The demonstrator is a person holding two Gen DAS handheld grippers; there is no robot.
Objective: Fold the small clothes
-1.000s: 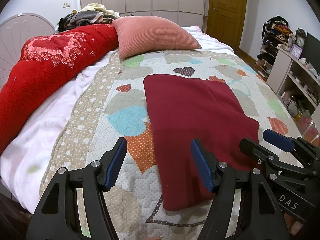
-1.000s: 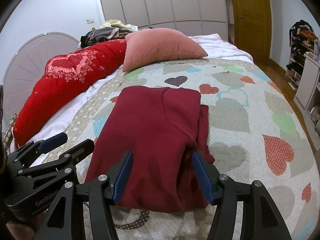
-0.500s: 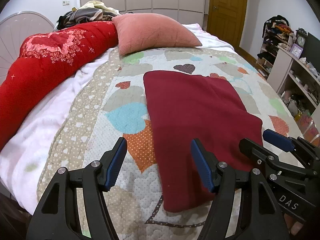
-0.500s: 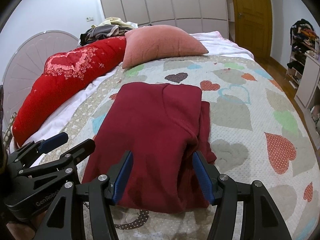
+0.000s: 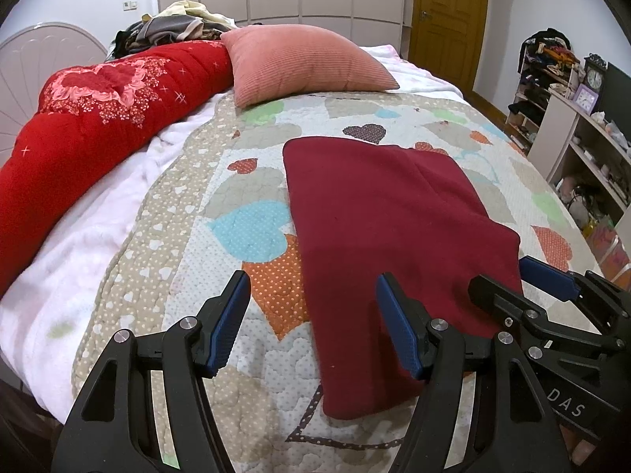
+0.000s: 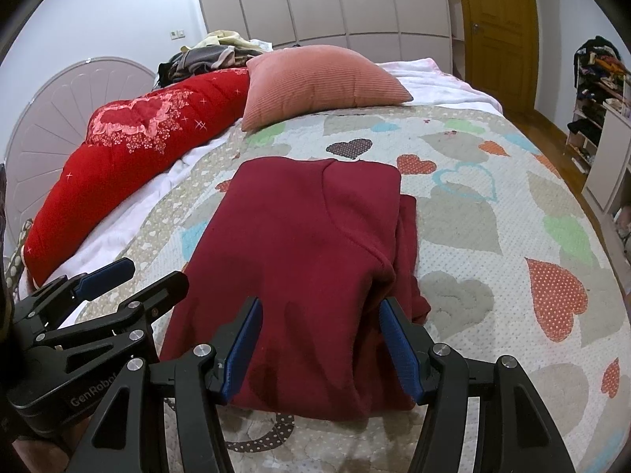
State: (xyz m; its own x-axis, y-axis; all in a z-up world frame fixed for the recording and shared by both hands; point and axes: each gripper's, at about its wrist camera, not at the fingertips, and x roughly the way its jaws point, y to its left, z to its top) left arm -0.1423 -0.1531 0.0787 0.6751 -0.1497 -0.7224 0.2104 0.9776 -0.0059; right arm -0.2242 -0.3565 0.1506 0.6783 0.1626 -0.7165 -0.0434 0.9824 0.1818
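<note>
A dark red garment (image 5: 386, 228) lies folded into a long rectangle on the heart-patterned quilt (image 5: 252, 181). In the right wrist view it (image 6: 307, 260) shows a folded edge bunched along its right side. My left gripper (image 5: 313, 323) is open and empty, held just above the garment's near left corner. My right gripper (image 6: 319, 349) is open and empty over the garment's near edge. Each gripper shows in the other's view: the right one (image 5: 524, 287), the left one (image 6: 130, 276).
A pink cushion (image 5: 303, 61), a long red quilted bolster (image 5: 102, 118) and a heap of clothes (image 5: 177, 27) lie at the head of the bed. Shelves (image 5: 572, 126) with clutter stand to the right. A wooden door (image 5: 449, 19) is behind.
Both grippers have drawn back slightly and risen from the garment, staying open. The garment lies still.
</note>
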